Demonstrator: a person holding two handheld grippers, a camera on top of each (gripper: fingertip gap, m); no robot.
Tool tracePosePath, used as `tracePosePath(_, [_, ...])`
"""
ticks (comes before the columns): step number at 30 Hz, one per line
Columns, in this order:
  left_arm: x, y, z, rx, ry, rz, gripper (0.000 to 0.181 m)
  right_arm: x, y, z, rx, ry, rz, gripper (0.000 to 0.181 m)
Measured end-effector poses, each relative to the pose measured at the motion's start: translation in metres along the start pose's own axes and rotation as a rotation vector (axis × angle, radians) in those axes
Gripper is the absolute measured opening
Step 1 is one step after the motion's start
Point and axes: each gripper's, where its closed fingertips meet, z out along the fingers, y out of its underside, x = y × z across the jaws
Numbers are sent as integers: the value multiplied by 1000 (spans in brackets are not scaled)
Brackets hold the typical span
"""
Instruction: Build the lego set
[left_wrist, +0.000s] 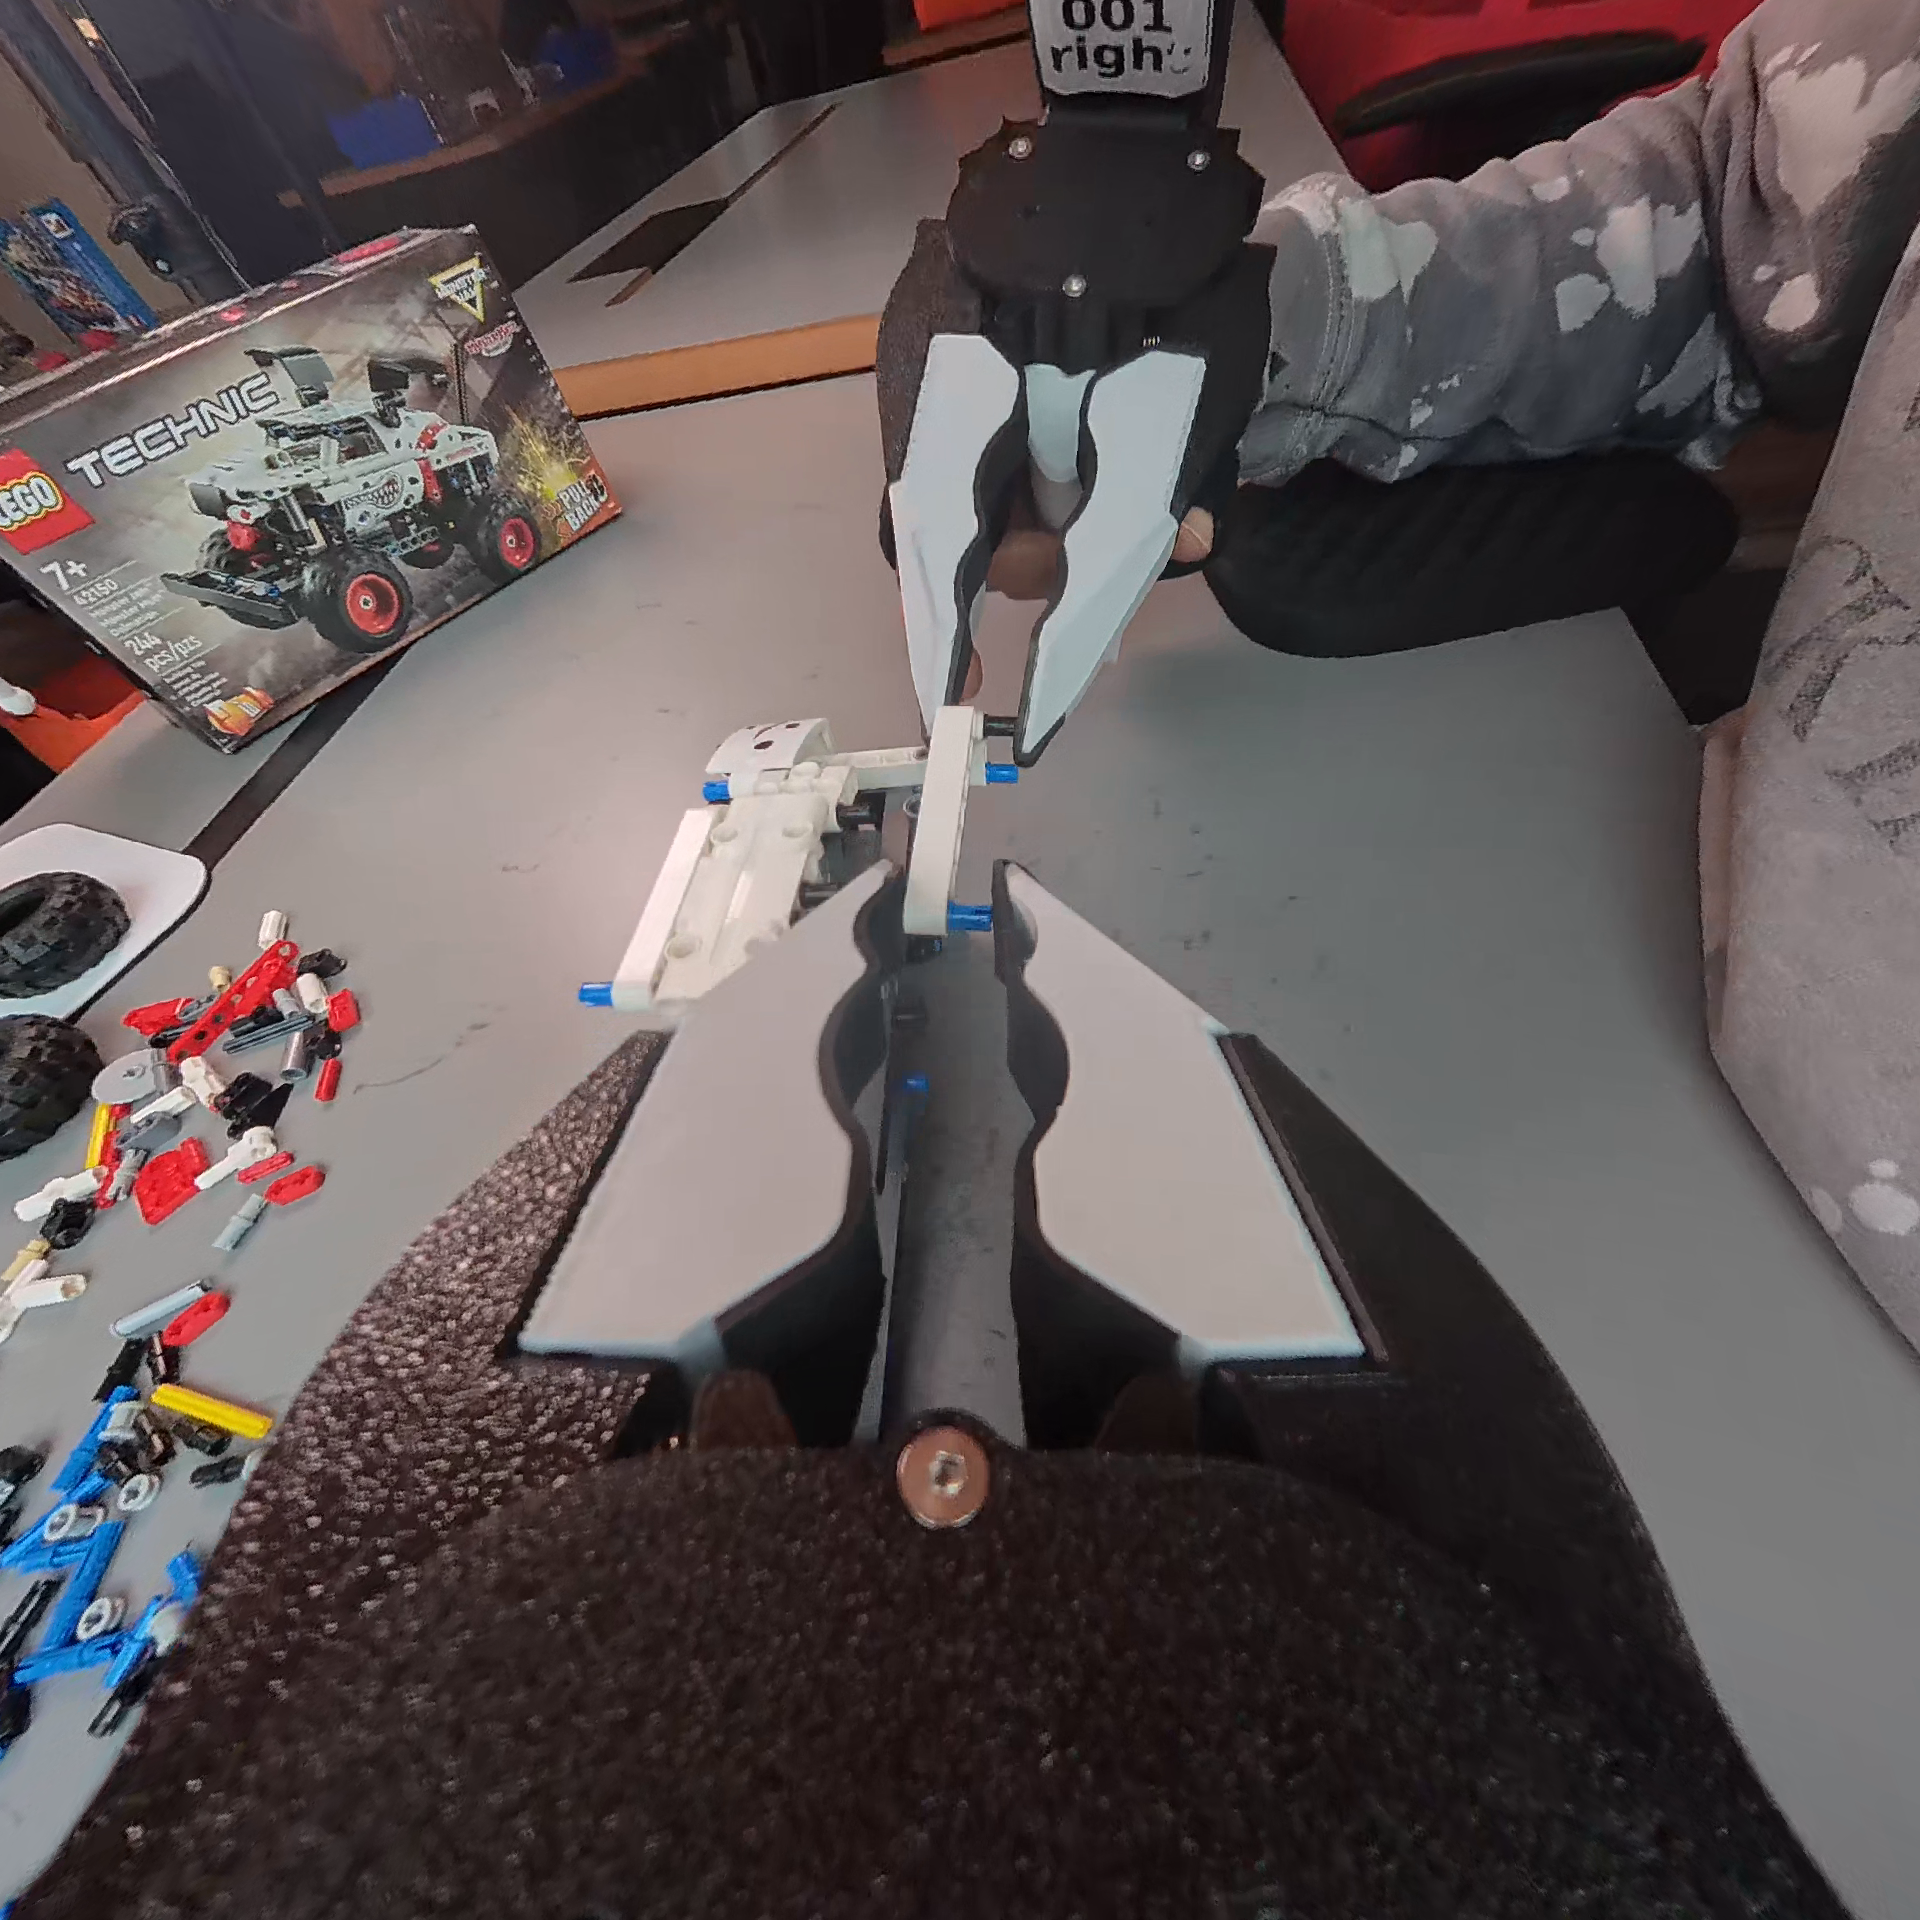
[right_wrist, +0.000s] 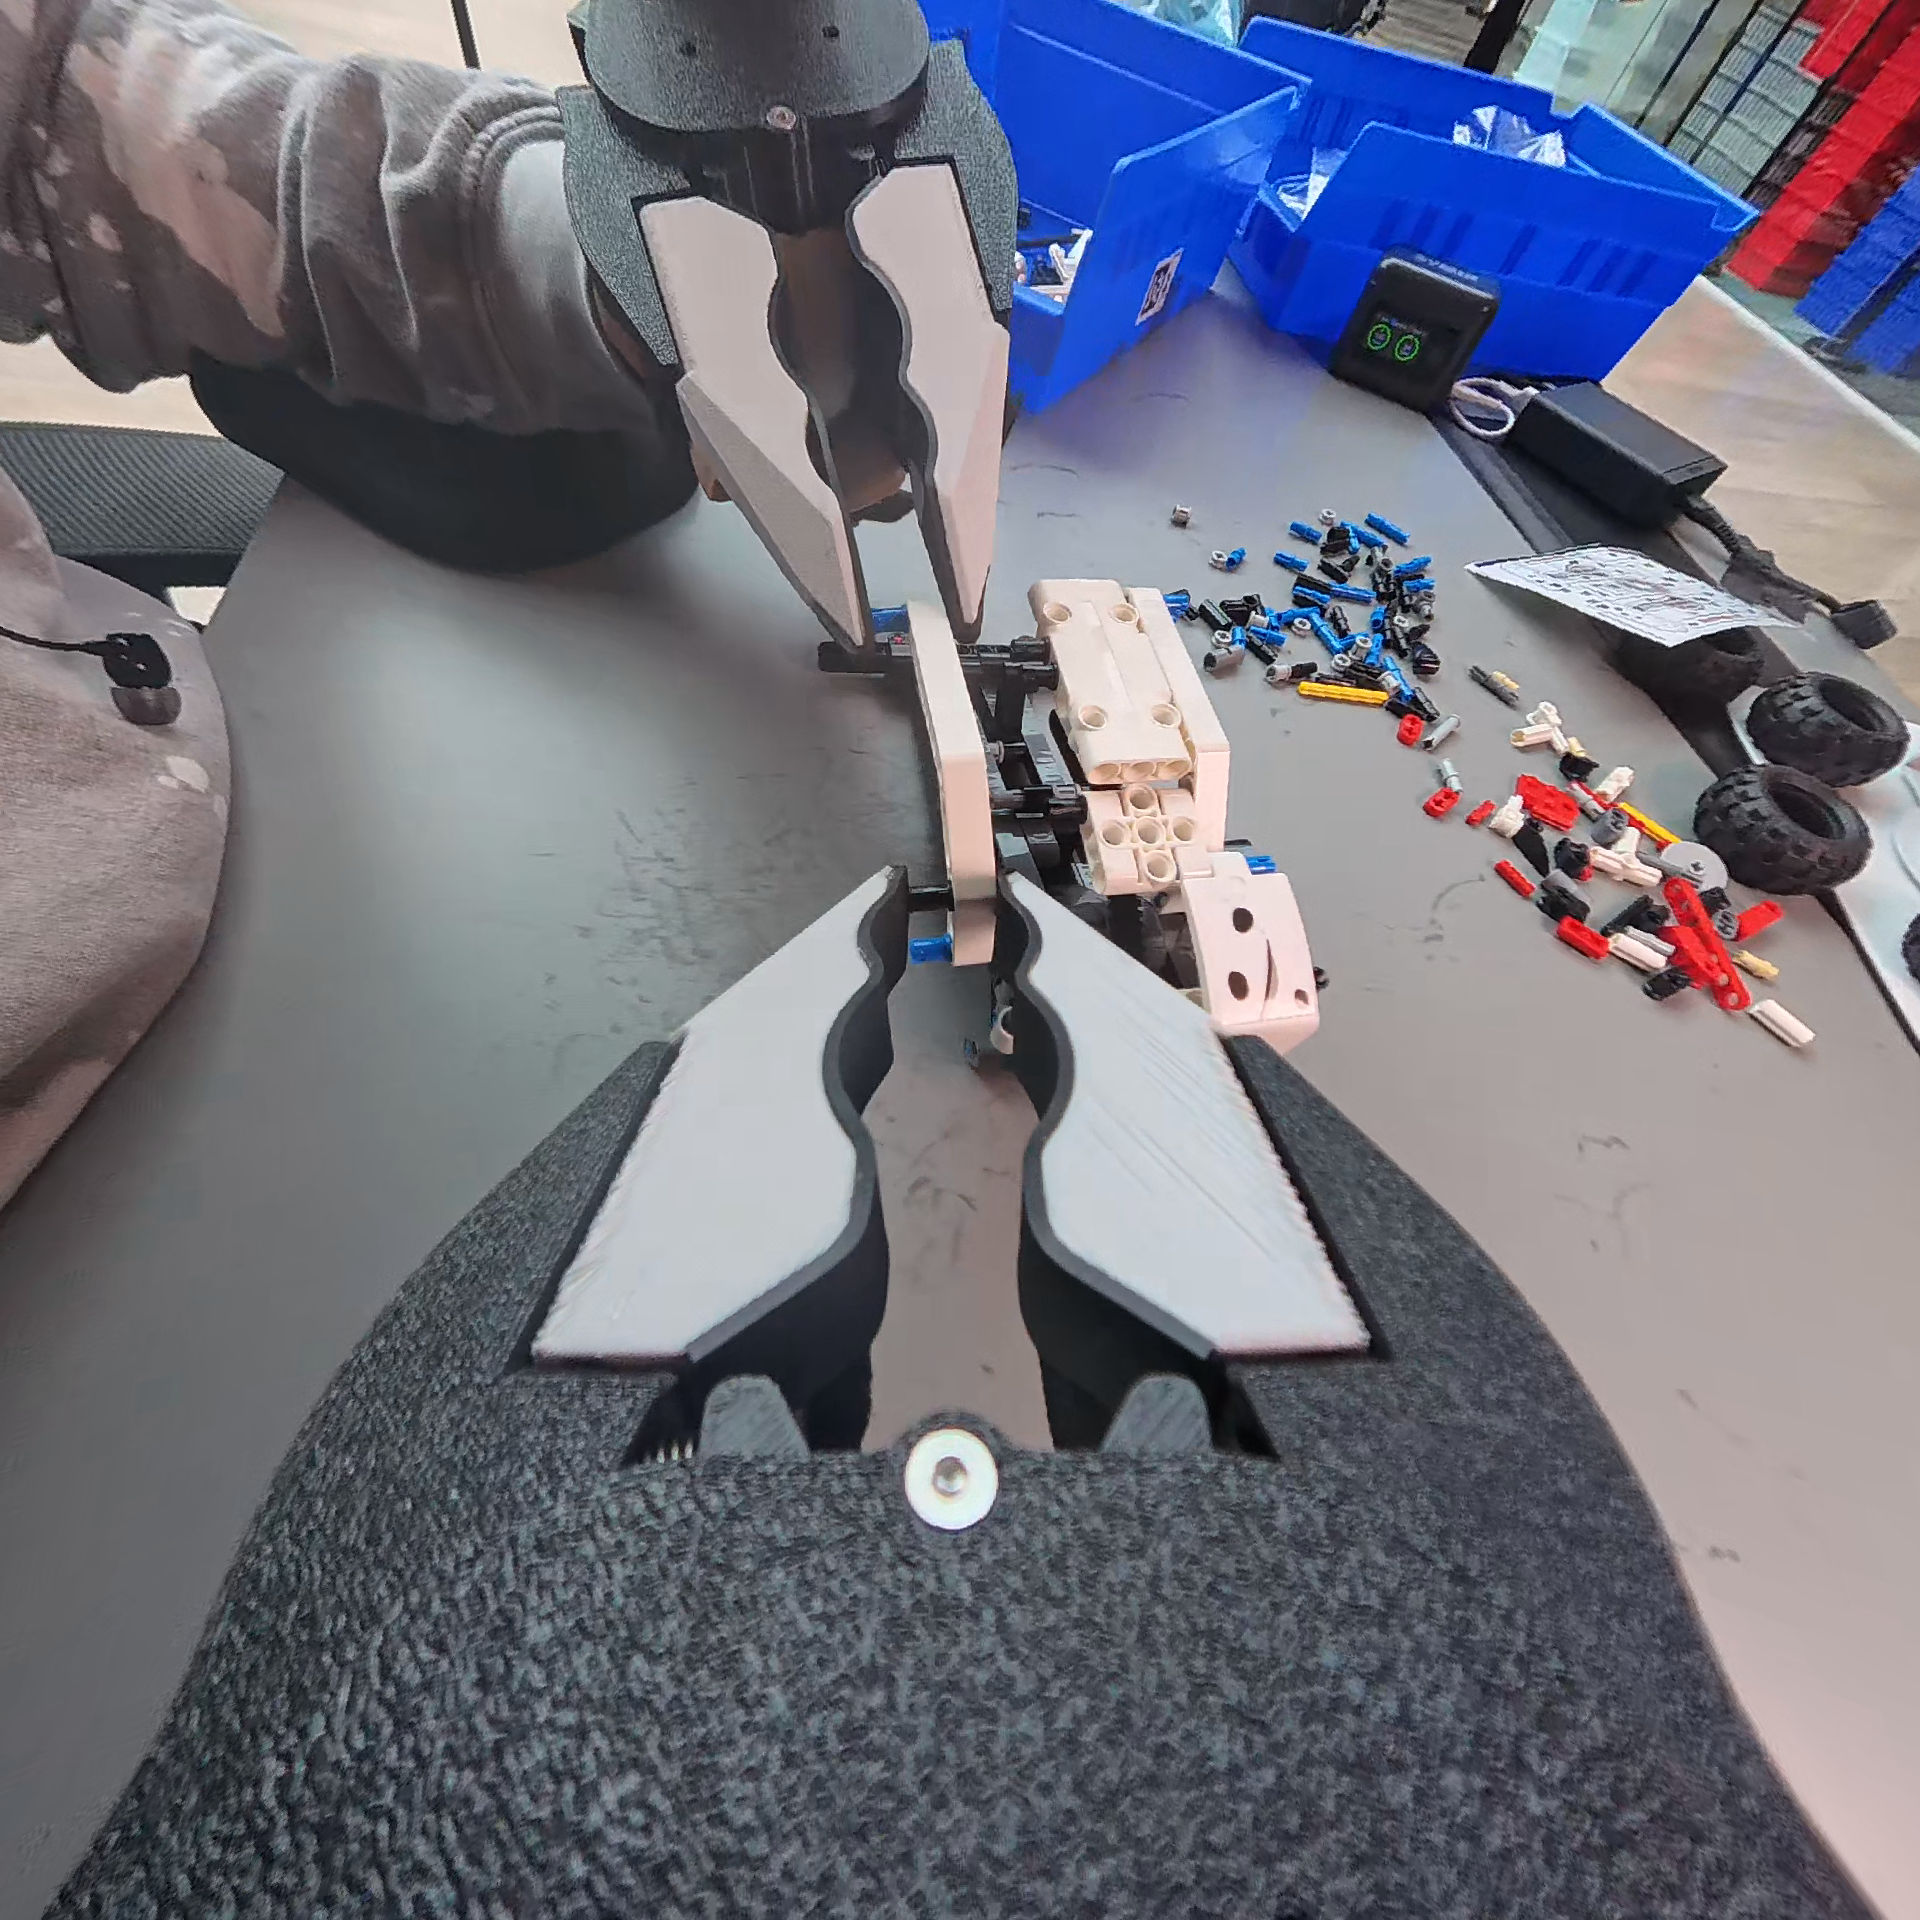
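Observation:
A partly built white Lego truck body (left_wrist: 727, 894) lies on the grey table (left_wrist: 1299, 935). It also shows in the right wrist view (right_wrist: 1132, 727). A long white beam (left_wrist: 940, 821) runs along its side on black and blue pins. My left gripper (left_wrist: 943, 873) is shut on the near end of this beam. My right gripper (left_wrist: 985, 727) faces it and is shut on the far end, over a black pin. In the right wrist view my right gripper (right_wrist: 951, 881) clamps the beam (right_wrist: 956, 748), and my left gripper (right_wrist: 909, 632) holds the other end.
The set's box (left_wrist: 291, 468) stands at the back left. Loose red, blue, black and white pieces (left_wrist: 197, 1091) and black tyres (left_wrist: 52, 925) lie to the left. Blue bins (right_wrist: 1455, 187), a small black device (right_wrist: 1413, 332), a paper sheet (right_wrist: 1621, 597) and a power brick (right_wrist: 1610, 447) sit beyond the model. Some 5 cm of space lies between my two pairs of fingers.

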Motion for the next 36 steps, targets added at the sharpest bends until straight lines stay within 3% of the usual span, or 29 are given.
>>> tracePosePath(11, [1,19,-3,-64,-43,122,16,0,12,18,-89,105,-144,22])
tracePosePath(15, [7,12,-3,-39,-68,241,16,-2,9,12,-71,96,-150,32])
tracePosePath(22, [17,-3,-6,1,-90,378,17,-6,11,7,-56,77,-177,34])
tracePosePath(36, [13,1,-7,22,-76,308,17,-9,6,11,10,66,-177,16])
